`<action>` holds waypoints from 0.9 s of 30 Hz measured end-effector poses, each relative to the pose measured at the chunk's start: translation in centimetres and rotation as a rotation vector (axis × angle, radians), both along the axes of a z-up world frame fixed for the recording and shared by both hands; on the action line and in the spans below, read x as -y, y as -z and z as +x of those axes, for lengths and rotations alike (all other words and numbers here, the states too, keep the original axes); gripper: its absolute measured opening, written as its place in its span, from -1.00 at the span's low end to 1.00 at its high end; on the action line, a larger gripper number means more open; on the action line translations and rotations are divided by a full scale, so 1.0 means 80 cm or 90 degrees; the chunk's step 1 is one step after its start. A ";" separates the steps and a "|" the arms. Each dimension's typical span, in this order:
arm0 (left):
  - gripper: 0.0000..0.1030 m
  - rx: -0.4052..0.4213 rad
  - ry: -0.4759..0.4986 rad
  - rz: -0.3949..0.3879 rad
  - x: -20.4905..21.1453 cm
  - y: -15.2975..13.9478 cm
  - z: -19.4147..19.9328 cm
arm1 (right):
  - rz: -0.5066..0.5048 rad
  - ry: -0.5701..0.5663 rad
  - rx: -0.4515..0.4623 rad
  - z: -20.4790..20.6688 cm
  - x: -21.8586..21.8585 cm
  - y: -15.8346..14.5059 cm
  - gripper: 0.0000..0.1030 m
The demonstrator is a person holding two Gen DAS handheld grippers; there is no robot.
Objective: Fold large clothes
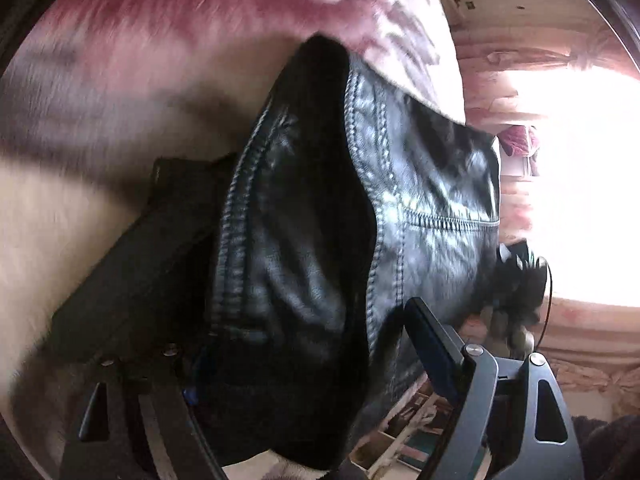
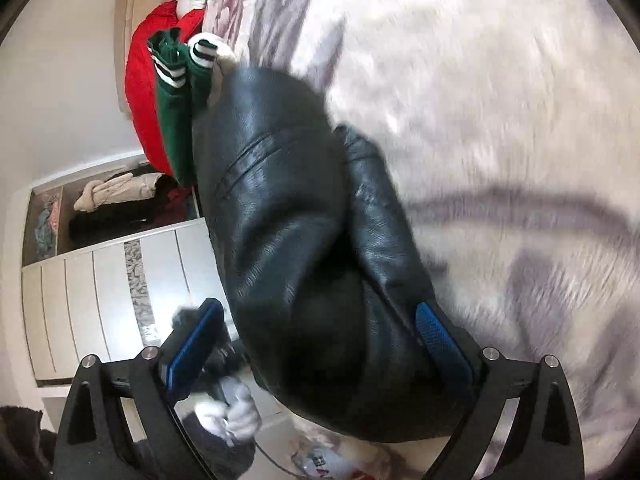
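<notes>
A: While draped over the bed [image 2: 500,120] edge, black leather jacket [image 2: 288,240] bunched, not folded flat.
B: Right tongs [image 2: 320,328] spread, released around it; left tongs [image 1: 280,248] wide, grip unclear. Most folding remains.

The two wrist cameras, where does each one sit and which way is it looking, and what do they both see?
Left wrist: on the left gripper, looking along its fingers over the black leather jacket on the bed cover toward a bright window; opposite hand visible at right.
Right wrist: on the right gripper, open around the jacket; wardrobe and gloved hand at left.
Shared: jacket, bed cover, green striped garment.
</notes>
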State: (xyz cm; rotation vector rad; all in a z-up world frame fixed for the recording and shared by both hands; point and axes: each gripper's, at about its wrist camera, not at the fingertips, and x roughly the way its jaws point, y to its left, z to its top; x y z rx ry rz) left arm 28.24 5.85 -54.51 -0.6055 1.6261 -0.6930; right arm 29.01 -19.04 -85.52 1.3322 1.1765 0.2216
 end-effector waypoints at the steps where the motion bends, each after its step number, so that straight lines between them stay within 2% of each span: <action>1: 0.59 0.000 -0.006 -0.003 -0.002 0.000 -0.001 | -0.015 -0.017 -0.010 0.005 0.004 0.001 0.92; 3: 0.59 -0.008 -0.021 -0.010 -0.006 0.000 0.004 | -0.043 -0.056 -0.049 0.017 0.008 0.010 0.92; 5: 0.59 -0.020 -0.038 -0.016 -0.011 0.001 0.009 | -0.034 -0.075 -0.058 0.022 0.011 0.019 0.92; 6: 0.59 -0.026 -0.047 -0.019 -0.015 0.000 0.011 | -0.058 -0.086 -0.067 0.027 0.012 0.016 0.92; 9: 0.59 -0.017 -0.063 0.002 -0.028 -0.015 0.012 | -0.161 -0.104 -0.035 0.042 0.012 -0.031 0.88; 11: 0.59 0.010 -0.058 0.037 -0.035 -0.032 0.010 | -0.209 -0.049 -0.012 0.045 0.021 -0.068 0.52; 12: 0.59 0.025 -0.055 0.055 -0.034 -0.039 0.009 | -0.215 -0.026 -0.007 0.045 0.025 -0.081 0.44; 13: 0.59 0.039 -0.057 0.070 -0.037 -0.047 0.008 | -0.216 -0.009 0.008 0.048 0.024 -0.092 0.24; 14: 0.59 0.045 -0.061 0.081 -0.040 -0.052 0.008 | -0.221 0.007 0.029 0.052 0.021 -0.102 -0.18; 15: 0.59 0.047 -0.071 0.086 -0.043 -0.055 0.009 | -0.219 0.018 0.059 0.060 0.012 -0.111 -0.37; 17: 0.59 0.036 -0.085 0.077 -0.048 -0.052 0.011 | -0.167 0.013 0.087 0.083 -0.008 -0.101 -0.79; 19: 0.59 0.029 -0.091 0.086 -0.045 -0.046 0.014 | -0.116 0.024 0.051 0.093 -0.021 -0.050 -1.00; 21: 0.59 0.030 -0.088 0.084 -0.039 -0.042 0.017 | -0.036 0.135 0.013 0.079 -0.010 0.010 -1.00; 23: 0.59 0.033 -0.077 0.090 -0.032 -0.039 0.016 | 0.009 0.208 0.000 0.067 0.004 0.042 -1.00; 24: 0.59 0.033 -0.073 0.089 -0.028 -0.037 0.016 | -0.007 0.216 0.000 0.067 0.007 0.048 -1.00; 26: 0.59 0.030 -0.065 0.100 -0.021 -0.035 0.016 | -0.051 0.187 0.017 0.075 -0.001 0.051 -1.00; 27: 0.59 0.026 -0.059 0.101 -0.020 -0.034 0.016 | -0.040 0.184 0.014 0.078 -0.002 0.052 -1.00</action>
